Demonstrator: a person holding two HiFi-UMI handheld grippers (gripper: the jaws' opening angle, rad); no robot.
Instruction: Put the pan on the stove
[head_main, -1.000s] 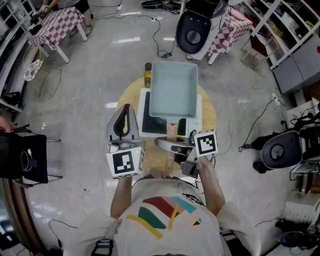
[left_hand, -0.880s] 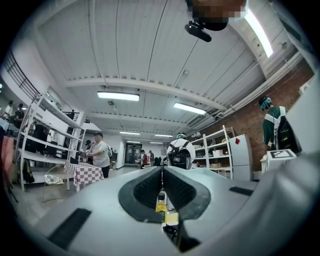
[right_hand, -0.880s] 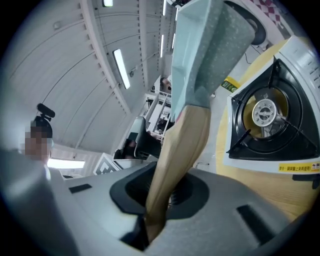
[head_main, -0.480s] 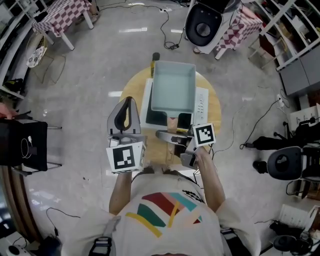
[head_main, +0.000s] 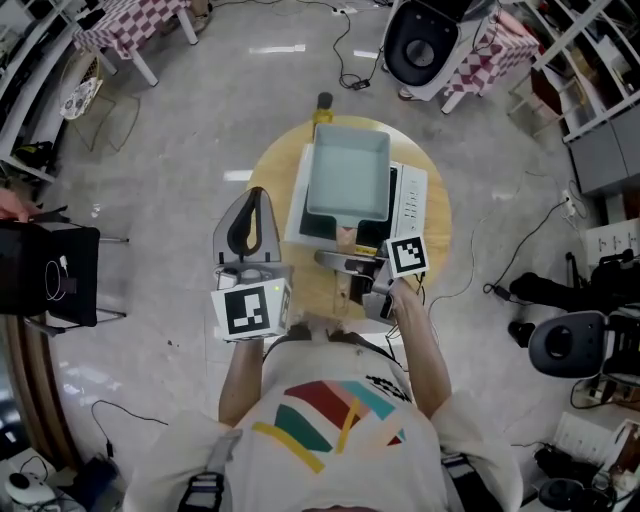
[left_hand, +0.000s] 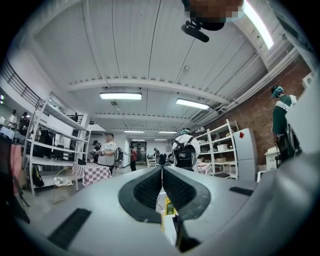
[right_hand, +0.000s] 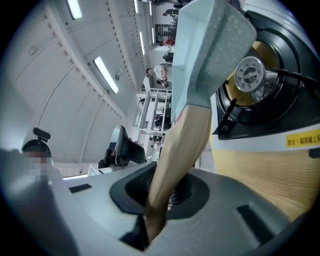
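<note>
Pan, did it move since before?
Yes. Judged against the bottle, the pan has drawn back toward the table's near edge: its far corner was beside the bottle, now it stops short of it.

The pan (head_main: 348, 178) is covering most of the stove (head_main: 412, 200) and blocking access from above; only the right control strip is showing. A bottle (head_main: 323, 104) is standing at the far rim of the worktop (head_main: 272, 170), just behind the pan. The worktop's left strip is lying bare. The left gripper (head_main: 255, 196) is hanging by that left rim. The right gripper (head_main: 350, 264) is occupying the near edge.
</note>
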